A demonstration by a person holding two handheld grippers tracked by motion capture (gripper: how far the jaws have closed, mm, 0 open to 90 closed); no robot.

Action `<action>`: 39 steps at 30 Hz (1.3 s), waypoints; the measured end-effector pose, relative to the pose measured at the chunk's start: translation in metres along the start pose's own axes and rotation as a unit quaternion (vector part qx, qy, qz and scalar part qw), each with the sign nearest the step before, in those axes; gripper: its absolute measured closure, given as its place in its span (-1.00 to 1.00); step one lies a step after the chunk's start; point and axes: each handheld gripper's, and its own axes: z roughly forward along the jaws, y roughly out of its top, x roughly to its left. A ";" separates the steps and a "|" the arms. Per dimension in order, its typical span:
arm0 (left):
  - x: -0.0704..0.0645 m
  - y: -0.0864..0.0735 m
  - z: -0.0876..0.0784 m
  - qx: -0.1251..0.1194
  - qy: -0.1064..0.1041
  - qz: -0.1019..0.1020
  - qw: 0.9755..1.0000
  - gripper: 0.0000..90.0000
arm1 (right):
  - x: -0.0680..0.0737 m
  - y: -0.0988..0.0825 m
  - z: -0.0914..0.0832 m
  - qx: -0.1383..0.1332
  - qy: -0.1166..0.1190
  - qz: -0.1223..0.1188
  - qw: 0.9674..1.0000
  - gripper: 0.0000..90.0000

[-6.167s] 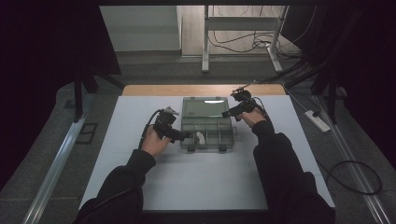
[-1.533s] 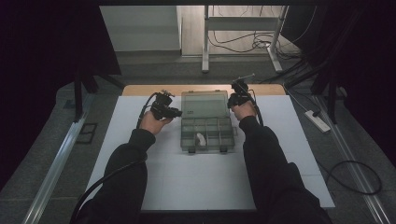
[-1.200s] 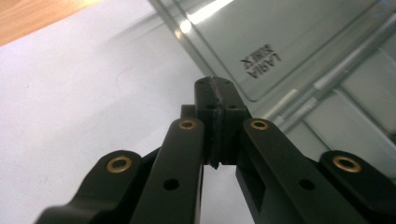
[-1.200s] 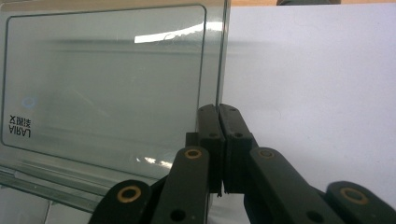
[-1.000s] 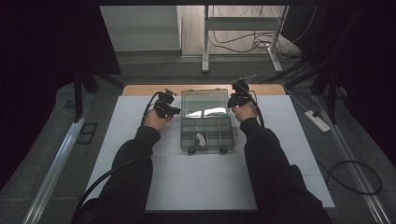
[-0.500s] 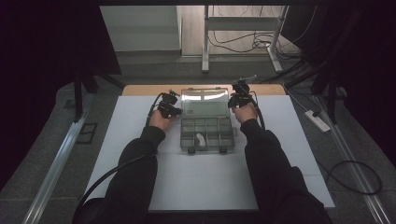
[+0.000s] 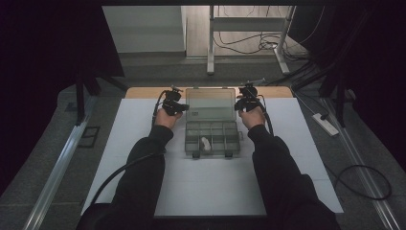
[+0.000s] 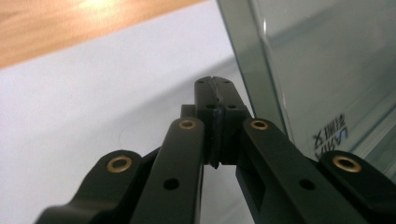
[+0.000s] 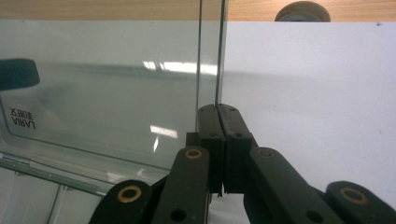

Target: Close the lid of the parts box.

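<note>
I have the compartment box [image 7: 212, 138] mid-worktop [image 7: 143, 143], its clear lid [image 7: 210, 104] swung open and upright. Left claw [image 7: 178, 106] and right claw [image 7: 242, 103], both pinched shut and empty, flank the lid's edges (not gripping). I'd push evenly so it folds back without twisting.

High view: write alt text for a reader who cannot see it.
A person's two hands rest at either side of a clear compartment box whose lid stands open, on a white table. The left tongs and right tongs, both shut, sit at the lid's side edges. A small white item lies in one compartment.
</note>
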 end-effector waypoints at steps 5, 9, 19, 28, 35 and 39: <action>0.002 -0.002 -0.004 -0.027 -0.031 -0.015 0.999 0.99 | -0.002 -0.005 -0.006 -0.013 0.009 0.001 1.000 0.98; 0.001 -0.003 -0.008 -0.030 -0.036 -0.004 0.999 0.98 | 0.000 -0.008 -0.011 -0.021 0.009 -0.008 1.000 0.97; -0.005 -0.004 -0.023 -0.036 -0.051 0.024 0.998 0.99 | 0.002 -0.017 -0.027 -0.029 0.013 -0.035 0.999 0.96; -0.011 -0.008 -0.034 -0.036 -0.059 0.041 0.997 0.98 | -0.002 -0.032 -0.038 -0.009 0.012 -0.080 0.997 0.97; -0.017 -0.011 -0.040 -0.032 -0.060 0.058 0.996 0.98 | 0.002 -0.040 -0.048 -0.007 0.039 -0.115 0.993 0.99; -0.021 -0.014 -0.044 -0.028 -0.061 0.072 0.995 0.98 | 0.008 -0.042 -0.054 -0.011 0.048 -0.132 0.990 0.99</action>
